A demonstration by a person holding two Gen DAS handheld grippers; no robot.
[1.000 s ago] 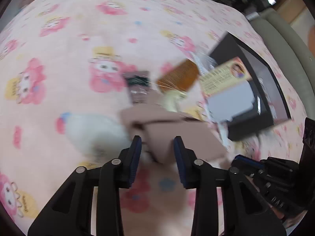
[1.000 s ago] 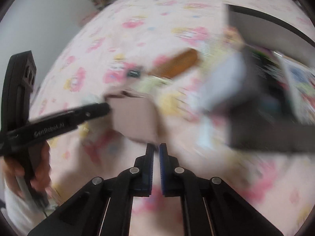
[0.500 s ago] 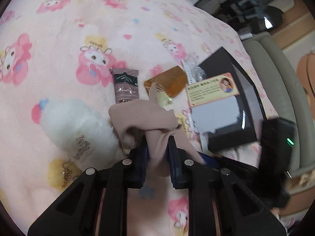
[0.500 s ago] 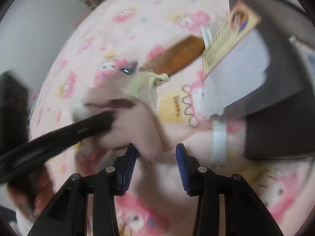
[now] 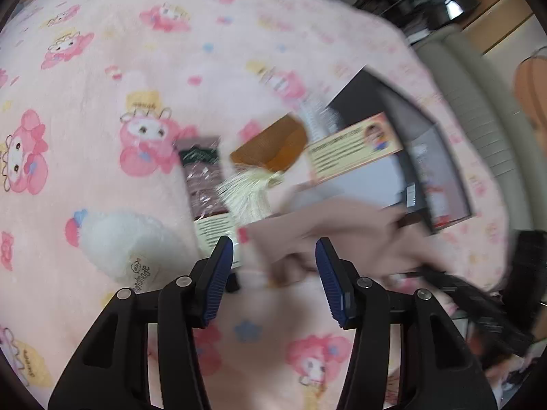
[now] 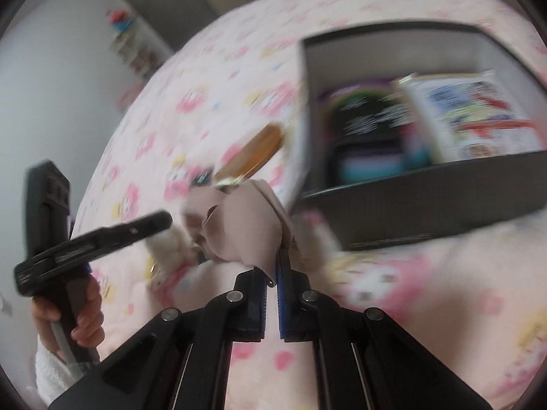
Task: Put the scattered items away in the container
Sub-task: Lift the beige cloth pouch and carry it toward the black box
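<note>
Pink fleece blanket (image 5: 102, 177), printed with cartoon characters, covers the bed and carries every item. At its far right stands the black container (image 6: 427, 198), an open box with dark walls; printed packets (blurred) already lie inside it, and a labelled card (image 5: 355, 150) leans over its near wall in the left wrist view.

Next in size, the beige cloth (image 6: 246, 225) is bunched and lifted clear of the blanket, just in front of the container's near corner. The right gripper (image 6: 271, 275) has its jaws closed on the lower edge of this cloth. The left gripper (image 5: 273, 273) has its jaws opening; the cloth lies ahead of them, and the blue pads (image 5: 218, 273) do not press on it.

A white fluffy pouch (image 5: 126, 242) with a sewn tag lies left of the left gripper. Beyond it lie a dark sachet (image 5: 201, 174), a brown comb (image 5: 270, 143) and a pale yellow tassel (image 5: 246, 188), close together (outlines are blurred). A hand (image 6: 85, 311) holds the left gripper's handle.
</note>
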